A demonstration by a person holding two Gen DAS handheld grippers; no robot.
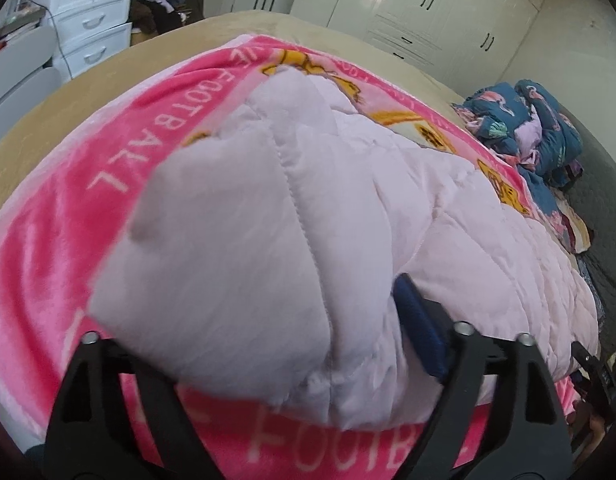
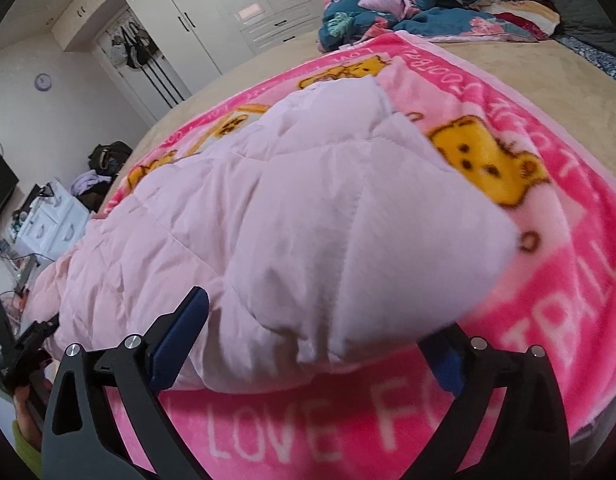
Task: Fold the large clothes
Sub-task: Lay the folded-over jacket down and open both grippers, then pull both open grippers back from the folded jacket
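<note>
A pale pink quilted padded jacket (image 1: 308, 184) lies on a bright pink "football" blanket (image 1: 68, 184) spread over the bed. My left gripper (image 1: 268, 320) has its jaws spread wide around a bunched end of the jacket, which fills the gap; only its right blue pad (image 1: 417, 320) shows. My right gripper (image 2: 319, 340) also straddles a bulky end of the jacket (image 2: 308, 200), with blue pads (image 2: 180, 340) on both sides. Whether either one pinches the fabric I cannot tell. The other gripper shows at the edge of each view (image 2: 24, 352).
The beige bed cover (image 2: 527, 72) surrounds the blanket (image 2: 567, 280). A heap of blue patterned clothes (image 1: 527, 128) lies at the bed's head, also in the right wrist view (image 2: 387, 4). White wardrobes (image 1: 407, 4) stand behind, and a white drawer unit (image 1: 88, 28) stands beside the bed.
</note>
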